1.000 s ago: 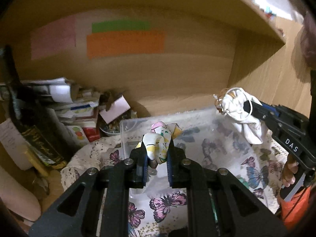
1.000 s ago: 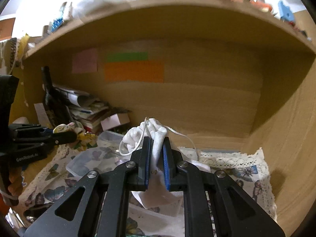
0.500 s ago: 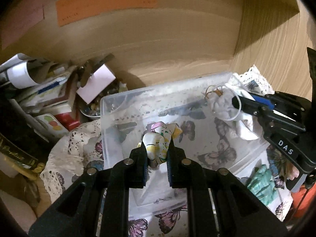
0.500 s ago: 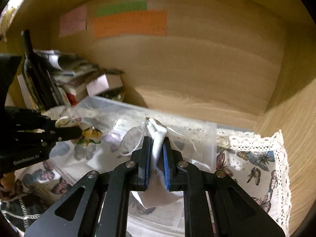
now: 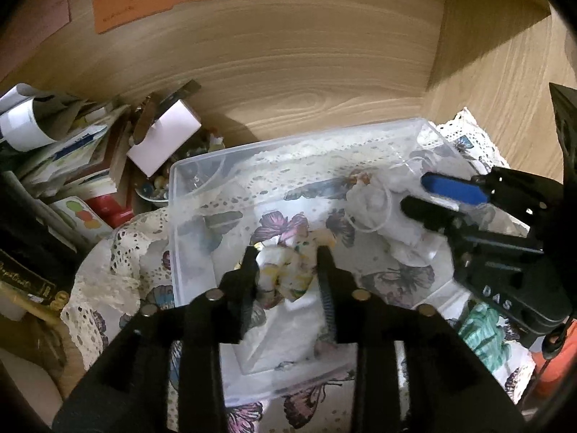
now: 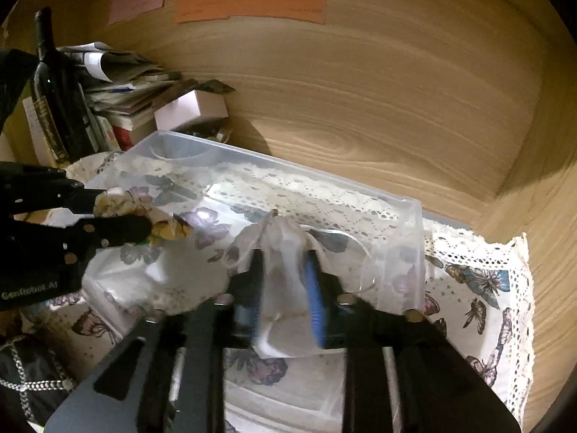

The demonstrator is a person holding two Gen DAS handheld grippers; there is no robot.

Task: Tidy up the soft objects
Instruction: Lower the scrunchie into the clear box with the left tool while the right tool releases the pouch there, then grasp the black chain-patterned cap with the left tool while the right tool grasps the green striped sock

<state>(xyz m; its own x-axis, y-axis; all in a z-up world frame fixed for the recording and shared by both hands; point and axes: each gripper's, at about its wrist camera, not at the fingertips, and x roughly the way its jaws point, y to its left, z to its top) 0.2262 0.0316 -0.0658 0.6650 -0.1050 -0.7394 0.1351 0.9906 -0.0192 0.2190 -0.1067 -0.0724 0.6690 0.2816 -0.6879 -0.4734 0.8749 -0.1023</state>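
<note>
1. Wood-panelled shelf carries a butterfly-print lace-edged cloth under a clear rectangular plastic bin.
2. Left gripper jaws stand apart around a crumpled floral fabric bundle inside the bin.
3. Right gripper jaws stand apart around a white drawstring pouch inside the bin.

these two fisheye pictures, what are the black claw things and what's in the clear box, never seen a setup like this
No robot here: a person holds a two-finger gripper in each hand, and a camera on each looks out along its fingers. One picture is from the left gripper, the other from the right gripper.

Both reach into a clear plastic bin standing on a butterfly-print cloth inside a wooden shelf. The left gripper's jaws stand open around a flowered fabric bundle; the right's stand open around a white drawstring pouch. Both seem to be letting go.

Beside the bin stand a dark bottle and piled papers.
</note>
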